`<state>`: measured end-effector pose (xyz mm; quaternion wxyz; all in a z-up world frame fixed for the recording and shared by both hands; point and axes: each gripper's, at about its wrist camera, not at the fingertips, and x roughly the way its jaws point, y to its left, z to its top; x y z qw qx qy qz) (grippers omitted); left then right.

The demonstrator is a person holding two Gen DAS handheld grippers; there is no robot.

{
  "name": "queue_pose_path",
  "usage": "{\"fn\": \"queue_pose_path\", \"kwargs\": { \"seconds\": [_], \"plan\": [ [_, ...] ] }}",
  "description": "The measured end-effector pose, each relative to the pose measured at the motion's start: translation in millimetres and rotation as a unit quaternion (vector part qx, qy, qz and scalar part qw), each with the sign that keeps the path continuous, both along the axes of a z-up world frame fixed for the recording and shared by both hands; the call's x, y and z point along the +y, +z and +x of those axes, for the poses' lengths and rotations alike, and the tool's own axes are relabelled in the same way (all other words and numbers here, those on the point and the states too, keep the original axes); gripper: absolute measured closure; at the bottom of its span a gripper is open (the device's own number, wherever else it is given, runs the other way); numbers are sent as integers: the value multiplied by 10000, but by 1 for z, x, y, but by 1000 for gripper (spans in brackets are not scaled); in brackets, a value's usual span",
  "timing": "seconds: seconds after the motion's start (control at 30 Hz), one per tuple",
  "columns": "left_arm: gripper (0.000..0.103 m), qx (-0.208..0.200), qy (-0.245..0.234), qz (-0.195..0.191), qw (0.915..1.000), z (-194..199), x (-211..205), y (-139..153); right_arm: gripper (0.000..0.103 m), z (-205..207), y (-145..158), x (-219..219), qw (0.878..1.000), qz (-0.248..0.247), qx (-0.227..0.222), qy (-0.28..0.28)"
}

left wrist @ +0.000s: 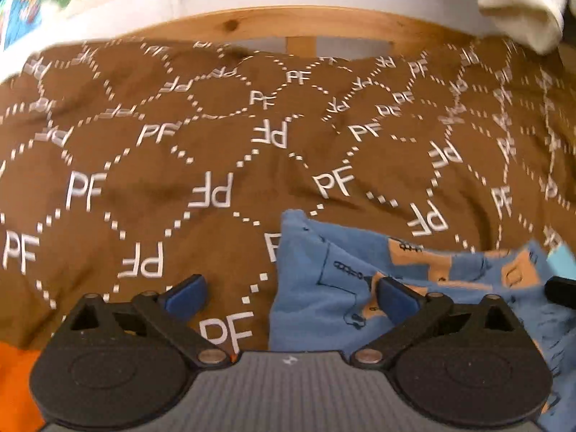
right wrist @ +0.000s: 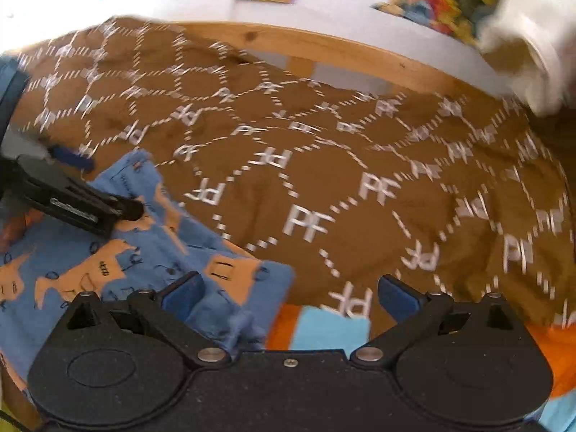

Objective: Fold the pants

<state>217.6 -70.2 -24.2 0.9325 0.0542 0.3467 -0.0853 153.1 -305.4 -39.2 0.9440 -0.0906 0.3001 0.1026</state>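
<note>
I see the pants (left wrist: 324, 288), blue with tan animal print, lying bunched at the near edge of the bed on the brown blanket (left wrist: 144, 187). My left gripper (left wrist: 291, 295) has its fingers spread apart, empty, over their left edge. My right gripper (right wrist: 288, 295) is likewise spread, empty, over their right edge.

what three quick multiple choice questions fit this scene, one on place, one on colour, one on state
1. The pants lie on:
A. a bare wooden floor
B. a brown blanket
C. a glass table

2. The pants are mainly:
A. blue
B. red
C. black

3. The left gripper and right gripper are:
A. both shut
B. both open
C. one open, one shut

Key:
1 B, brown cloth with white PF letters surrounds the pants.
2 A, blue fabric with tan animal prints.
3 B, each wrist view shows its fingers wide apart, gripping nothing.
</note>
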Motion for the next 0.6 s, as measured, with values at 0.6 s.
{"fn": "queue_pose_path", "kwargs": {
  "seconds": [0.6],
  "plan": [
    [0,1143,-180,-178,9931,-109,57,13,1,-59,-2,35,9970,346,503,-466]
  ]
}}
